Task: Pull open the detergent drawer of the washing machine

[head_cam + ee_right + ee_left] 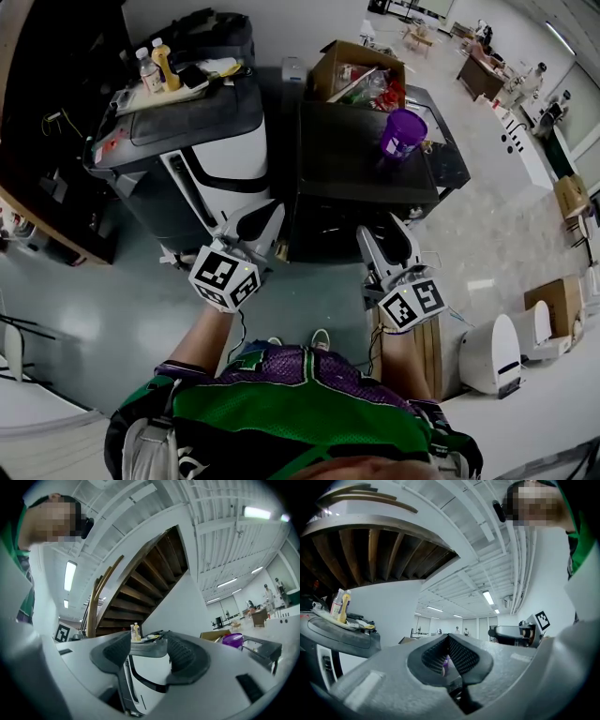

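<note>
Washer (pixel 220 155) stands ahead of L jaws and ahead-left of R jaws, well apart; its drawer is too small to make out. L gripper (pixel 449 641): jaws closed, nothing btwn. R gripper (pixel 149 651): jaws open, empty, washer seen beyond the gap. Purple cup (pixel 403 131) sits on bench (pixel 356 178), ahead of R jaws.

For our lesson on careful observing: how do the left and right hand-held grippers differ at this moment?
The grey left hand-held gripper has its jaws together; the grey right hand-held gripper has its jaws apart, nothing between them. The left one's view looks toward the purple plastic tub, the right one's toward the white washing machine. Both carry a white cube with square markers.
</note>
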`<state>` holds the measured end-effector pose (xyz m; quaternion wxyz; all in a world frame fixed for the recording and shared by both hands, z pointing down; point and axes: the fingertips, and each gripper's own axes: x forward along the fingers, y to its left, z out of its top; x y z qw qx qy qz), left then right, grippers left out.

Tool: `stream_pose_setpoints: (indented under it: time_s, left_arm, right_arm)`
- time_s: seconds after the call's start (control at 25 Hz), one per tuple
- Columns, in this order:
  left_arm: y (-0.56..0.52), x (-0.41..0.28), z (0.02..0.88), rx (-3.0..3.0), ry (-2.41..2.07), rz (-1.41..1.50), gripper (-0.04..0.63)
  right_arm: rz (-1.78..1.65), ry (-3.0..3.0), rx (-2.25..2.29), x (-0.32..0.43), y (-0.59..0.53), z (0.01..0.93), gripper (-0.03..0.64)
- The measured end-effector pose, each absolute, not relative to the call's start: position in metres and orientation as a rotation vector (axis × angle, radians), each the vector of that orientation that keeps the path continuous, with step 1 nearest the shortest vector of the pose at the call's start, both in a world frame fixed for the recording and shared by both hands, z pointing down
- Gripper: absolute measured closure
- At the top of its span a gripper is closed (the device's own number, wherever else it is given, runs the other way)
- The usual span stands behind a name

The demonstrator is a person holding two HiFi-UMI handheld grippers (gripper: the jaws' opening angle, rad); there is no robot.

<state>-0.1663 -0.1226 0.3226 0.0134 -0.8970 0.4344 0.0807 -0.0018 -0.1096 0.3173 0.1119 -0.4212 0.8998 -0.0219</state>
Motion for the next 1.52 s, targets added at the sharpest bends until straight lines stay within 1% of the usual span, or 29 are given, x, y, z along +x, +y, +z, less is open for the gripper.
stream_pose_setpoints:
  time_s: [0.08, 0.2, 0.4, 0.72, 1.2, 1.52]
  left_arm:
    - [-0.122, -0.161, 0.325, -2.807, 1.317, 0.234, 0.578]
    - [-0.122, -0.155, 0.327, -2.816, 1.275, 0.212, 0.578]
    - [-0.129, -0.156, 0.335, -2.824, 1.273, 0.209, 0.578]
    - [-0.156, -0.143, 0.365, -2.838, 1.339, 0.146, 0.578]
    - [-0.212, -0.101, 0.390, -2.806, 1.465, 0.055, 0.578]
    - [-0.239, -0.080, 0.400, -2.770, 1.529, -0.002, 0.578]
  right_arm:
    - [-0.102, 2.634, -1.219, -0.002, -0.111, 0.322, 0.354]
    - [-0.121, 2.622, -1.232, -0.003, -0.113, 0.329, 0.345]
    - [-0.213, 2.621, -1.249, -0.005, -0.127, 0.356, 0.345]
    - [-0.410, 2.729, -1.167, 0.001, -0.163, 0.443, 0.345]
    - [-0.638, 2.830, -0.993, 0.012, -0.244, 0.559, 0.347]
    - [-0.853, 2.823, -0.918, 0.009, -0.286, 0.638, 0.347]
